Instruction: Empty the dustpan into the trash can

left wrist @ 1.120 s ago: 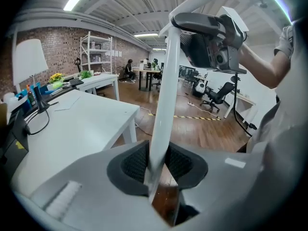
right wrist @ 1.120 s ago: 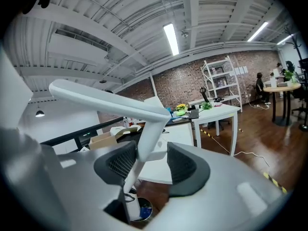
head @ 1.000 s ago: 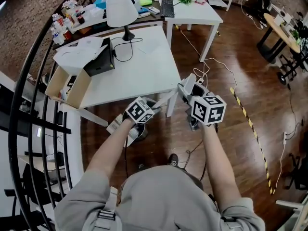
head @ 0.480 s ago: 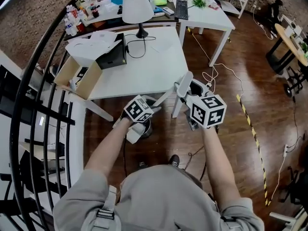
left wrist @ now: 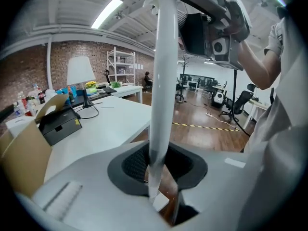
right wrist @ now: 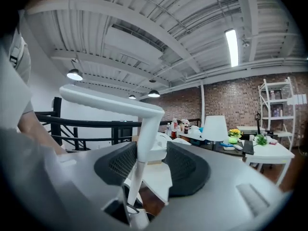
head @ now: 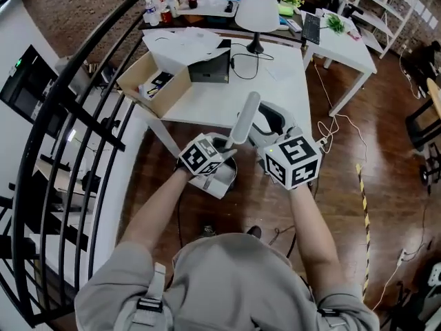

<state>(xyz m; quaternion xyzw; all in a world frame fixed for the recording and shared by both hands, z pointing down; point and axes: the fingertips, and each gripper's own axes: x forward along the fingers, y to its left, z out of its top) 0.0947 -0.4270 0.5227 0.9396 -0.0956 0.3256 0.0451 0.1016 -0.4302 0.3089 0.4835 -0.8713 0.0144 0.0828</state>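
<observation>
Upper left: an open brown cardboard box (head: 148,81) is sitting on the white square table (head: 207,105). Centre-left, the left gripper (left wrist: 156,177) is pinching the lower end of the long white plastic dustpan handle (head: 244,118), its jaws nearly together on it. The white plastic dustpan scoop (head: 215,182) is hanging just below that gripper, over the brown wood floor (head: 331,205) at the table's near edge. The handle is sticking up toward frame centre. Right of it, the right gripper (right wrist: 144,162) is standing with its jaws spread wide around the handle's upper bent part, having just been closing a little. The handle is lying against one pad and is not clamped. I am not making out the trash can for certain. The dustpan is looking light, stiff and hollow, with smooth plastic likely to twist in the pads. Best hold: low near the scoop, with a second grip up high for tipping.
</observation>
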